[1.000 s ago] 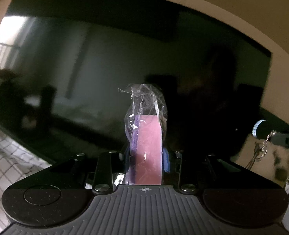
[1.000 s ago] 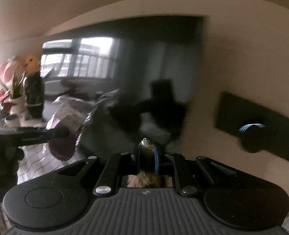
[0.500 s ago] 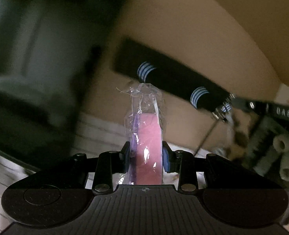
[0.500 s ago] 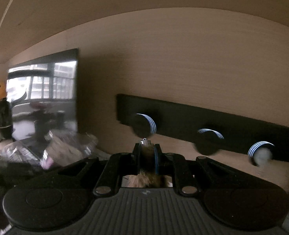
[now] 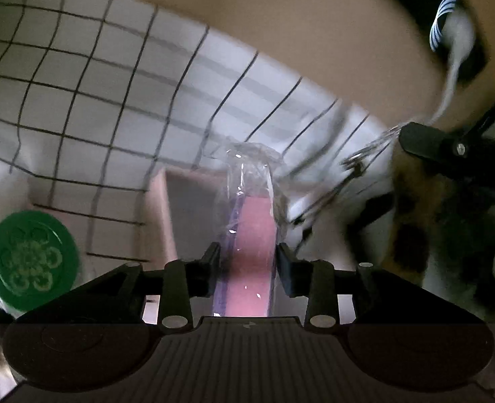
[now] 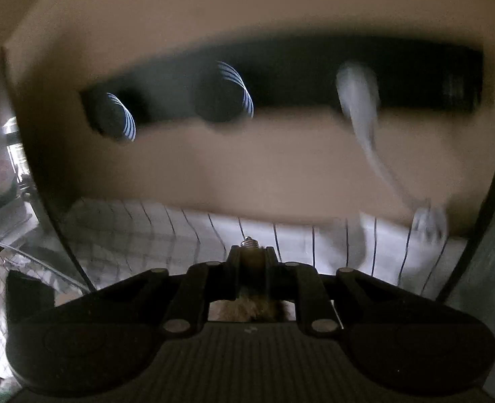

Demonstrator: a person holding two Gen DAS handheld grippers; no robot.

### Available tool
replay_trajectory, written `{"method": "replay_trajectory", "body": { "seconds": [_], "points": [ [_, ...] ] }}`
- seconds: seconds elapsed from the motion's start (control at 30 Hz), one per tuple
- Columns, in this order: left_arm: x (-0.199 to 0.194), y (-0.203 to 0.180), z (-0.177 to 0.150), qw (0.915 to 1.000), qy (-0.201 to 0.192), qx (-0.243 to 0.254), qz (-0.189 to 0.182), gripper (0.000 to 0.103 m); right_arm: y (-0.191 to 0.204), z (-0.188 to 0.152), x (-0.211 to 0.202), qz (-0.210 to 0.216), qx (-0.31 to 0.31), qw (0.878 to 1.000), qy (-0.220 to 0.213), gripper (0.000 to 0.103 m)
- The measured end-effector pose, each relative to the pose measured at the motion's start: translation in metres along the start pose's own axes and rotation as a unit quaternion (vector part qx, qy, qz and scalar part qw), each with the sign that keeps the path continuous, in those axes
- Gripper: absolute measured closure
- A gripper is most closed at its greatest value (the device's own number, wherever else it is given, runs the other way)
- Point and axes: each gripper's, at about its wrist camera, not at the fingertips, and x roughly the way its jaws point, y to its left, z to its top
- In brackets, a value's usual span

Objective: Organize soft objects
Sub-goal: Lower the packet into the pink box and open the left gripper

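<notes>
My left gripper (image 5: 247, 257) is shut on a pink soft item in a clear plastic bag (image 5: 252, 235), held above a white checked cloth (image 5: 113, 100). A pink open box (image 5: 180, 208) lies just beyond the bag. My right gripper (image 6: 252, 258) is shut on a brown furry toy (image 6: 252, 312) with a small metal loop at its top. In the left wrist view the right gripper shows at the right edge, holding the furry brown and white toy (image 5: 412, 208) by its key chain.
A black wall rail carries striped pegs (image 6: 230, 90); a white item (image 6: 358, 100) hangs from one peg. A green round lid (image 5: 32, 258) sits at the left on the cloth. A dark screen edge stands at the left of the right wrist view.
Both grippers have swung right and down, away from the dark screen. The left view now looks at the checked cloth and pink box. The right view faces the peg rail closer.
</notes>
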Motion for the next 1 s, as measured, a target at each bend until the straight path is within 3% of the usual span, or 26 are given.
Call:
{"method": "replay_trajectory", "body": {
  "seconds": [0.1,0.23,0.37,0.47,0.57,0.6,0.7,0.73,0.8,0.9,1.0],
  "points": [
    [0.006,0.003,-0.004,0.9994,0.013,0.024,0.022,0.064,-0.022,-0.023,0.031,-0.016,0.035,0.999,0.038,0.084],
    [-0.015,0.009,-0.006,0.9994,-0.021,0.022,0.019,0.064,-0.031,-0.037,0.036,-0.038,0.035,0.998,0.034,0.075],
    [-0.042,0.013,-0.003,0.9989,-0.042,0.020,0.004,0.064,-0.022,-0.040,0.034,-0.045,0.016,0.998,0.030,0.074],
    [-0.050,0.017,-0.003,0.9985,-0.040,0.007,-0.036,0.064,-0.005,-0.044,0.040,-0.042,-0.017,0.998,0.038,0.074],
    [-0.044,0.011,-0.007,0.9933,-0.027,0.002,-0.112,0.064,0.011,-0.046,0.038,-0.048,-0.032,0.998,0.033,0.073],
    [-0.039,0.007,-0.008,0.9934,-0.022,0.013,-0.112,0.063,0.014,-0.045,0.034,-0.056,-0.032,0.998,0.024,0.073],
    [-0.019,-0.006,-0.006,0.9979,-0.017,0.063,0.001,0.065,0.017,-0.040,0.015,-0.081,-0.030,0.996,-0.005,0.073],
    [-0.020,-0.007,-0.007,0.9971,-0.029,0.068,0.019,0.065,0.017,-0.039,0.010,-0.086,-0.032,0.996,-0.008,0.073],
    [-0.031,-0.003,-0.008,0.9976,-0.045,0.051,0.013,0.065,0.015,-0.041,-0.003,-0.093,-0.040,0.995,-0.013,0.069],
    [-0.059,0.005,-0.017,0.9968,-0.066,0.044,-0.004,0.065,0.009,-0.052,-0.018,-0.105,-0.043,0.993,-0.012,0.053],
    [-0.096,0.026,-0.043,0.9943,-0.090,0.052,0.024,0.065,0.006,-0.067,-0.015,-0.104,-0.038,0.994,0.007,0.051]
  ]
}}
